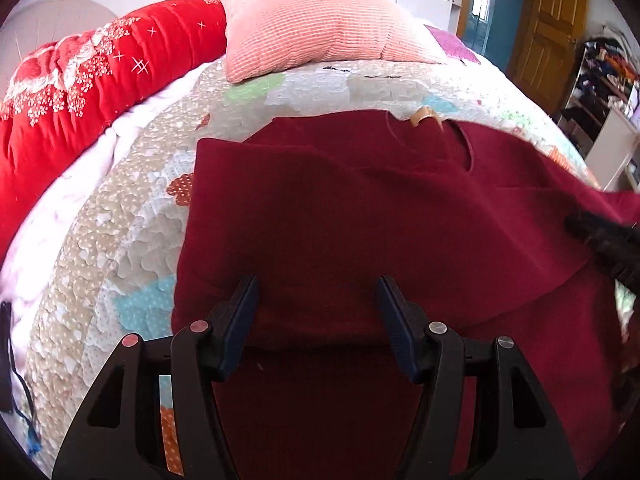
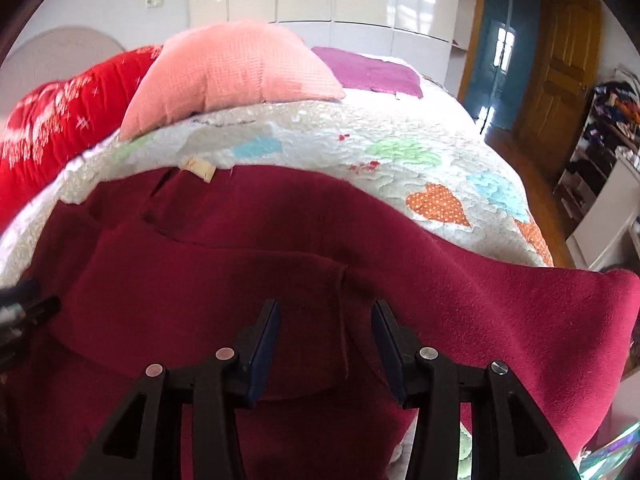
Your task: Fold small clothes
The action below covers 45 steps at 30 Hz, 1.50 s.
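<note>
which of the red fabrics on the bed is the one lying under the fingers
The dark maroon fleece garment, plain and spread on the quilt. The bright red blanket with white flowers lies bunched far off along the bed's edge.

Both hand-held grippers (image 1: 316,300) (image 2: 325,324) angle downward, jaws apart.

Matt fleecy garment (image 1: 360,208), quilted cloth bedspread (image 1: 132,184)

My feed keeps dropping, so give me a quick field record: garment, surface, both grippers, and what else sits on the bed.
garment: dark red garment, partly folded, tan label at its far edge
surface: patchwork quilt on a bed
left gripper: open above the garment, nothing pinched
right gripper: open above the garment, nothing pinched
other items: pink pillow, red floral blanket
</note>
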{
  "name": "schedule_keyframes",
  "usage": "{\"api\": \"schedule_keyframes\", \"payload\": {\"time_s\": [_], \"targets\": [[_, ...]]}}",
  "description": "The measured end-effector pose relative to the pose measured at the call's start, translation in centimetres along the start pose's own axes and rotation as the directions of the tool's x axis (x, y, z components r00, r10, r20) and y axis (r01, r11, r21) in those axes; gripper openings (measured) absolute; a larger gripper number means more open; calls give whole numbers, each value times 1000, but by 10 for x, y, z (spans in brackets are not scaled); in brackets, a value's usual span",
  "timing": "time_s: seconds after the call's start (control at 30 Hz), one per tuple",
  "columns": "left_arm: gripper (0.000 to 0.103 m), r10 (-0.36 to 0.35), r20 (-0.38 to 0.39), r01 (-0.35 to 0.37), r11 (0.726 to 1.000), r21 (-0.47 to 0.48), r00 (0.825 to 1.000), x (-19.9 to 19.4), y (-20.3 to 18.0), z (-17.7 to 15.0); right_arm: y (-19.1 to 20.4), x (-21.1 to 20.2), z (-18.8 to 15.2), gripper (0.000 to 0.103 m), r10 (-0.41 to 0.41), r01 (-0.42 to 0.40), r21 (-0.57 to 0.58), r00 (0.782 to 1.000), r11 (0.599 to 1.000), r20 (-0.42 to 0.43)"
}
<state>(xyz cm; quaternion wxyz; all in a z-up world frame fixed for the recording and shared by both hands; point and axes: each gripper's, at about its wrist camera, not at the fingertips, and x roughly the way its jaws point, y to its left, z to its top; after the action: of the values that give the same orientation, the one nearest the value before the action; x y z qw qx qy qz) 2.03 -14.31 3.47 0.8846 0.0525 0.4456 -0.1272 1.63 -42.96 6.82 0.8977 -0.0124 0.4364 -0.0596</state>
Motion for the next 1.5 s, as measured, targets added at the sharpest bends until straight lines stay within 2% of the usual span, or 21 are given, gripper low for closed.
{"api": "schedule_keyframes", "payload": {"time_s": [0.03,0.17,0.3,0.4,0.47,0.5,0.57,0.67,0.73,0.83,0.87,0.97,1.03,1.07,1.1,1.13,1.17,1.23,1.37,1.43,1.5], "targets": [[60,-21,4,21,1000,-20,1000,-4,-1,2,1,12,-3,46,3,-4,-12,999,1000,-53],[60,-68,35,69,997,-30,997,-18,-14,6,-12,3,1,46,83,-78,73,995,994,-63],[60,-100,13,100,995,1,995,-11,-36,10,-45,-52,-8,50,181,-177,182,984,967,-4],[60,-111,-17,111,994,12,994,0,-50,8,-81,-93,-22,51,150,-158,219,987,963,52],[60,-105,-34,106,994,15,994,8,-55,5,-118,-115,-33,57,106,-126,282,991,951,86],[60,-94,-28,95,995,21,995,9,-57,3,-134,-120,-37,65,79,-104,315,993,943,92],[62,-86,-19,87,996,32,996,10,-59,1,-172,-127,-52,69,-18,-24,400,995,916,99],[65,-91,-21,92,995,34,996,11,-59,0,-235,-102,-77,69,-146,130,533,989,836,-12],[65,-90,-22,91,995,38,996,12,-59,0,-265,-73,-92,69,-117,143,610,990,779,-84],[65,-91,-21,92,995,43,996,11,-58,-1,-298,-34,-117,68,-22,97,775,994,624,-106],[65,-89,-20,90,995,46,996,12,-58,0,-304,-30,-124,68,1,66,803,997,592,-82],[67,-73,-11,74,996,57,997,14,-60,-1,-306,-6,-128,62,99,-55,842,995,536,2],[67,-63,-5,63,996,63,998,15,-62,-2,-308,7,-131,44,120,-50,865,993,500,-13],[67,-62,-3,62,996,65,998,15,-63,-2,-307,8,-132,37,128,-78,870,992,486,18],[68,-64,-2,64,996,65,998,15,-62,-2,-306,7,-130,27,132,-99,866,990,490,38],[68,-69,-1,69,996,63,998,15,-61,-2,-307,5,-124,16,130,-110,849,990,518,49],[69,-72,-1,72,995,62,997,16,-61,-2,-303,-3,-118,12,108,-101,828,993,552,49],[69,-80,-4,80,995,58,997,16,-59,-1,-297,-21,-108,10,68,-97,785,995,611,70],[69,-81,-9,82,995,60,997,12,-58,0,-284,-68,-83,9,10,-136,717,984,684,178],[69,-84,-1,84,995,45,996,5,-53,2,-275,-98,-65,9,8,-190,682,965,707,261],[69,-93,26,92,996,16,995,-4,-43,5,-258,-132,-41,9,31,-260,616,934,743,357]]}}
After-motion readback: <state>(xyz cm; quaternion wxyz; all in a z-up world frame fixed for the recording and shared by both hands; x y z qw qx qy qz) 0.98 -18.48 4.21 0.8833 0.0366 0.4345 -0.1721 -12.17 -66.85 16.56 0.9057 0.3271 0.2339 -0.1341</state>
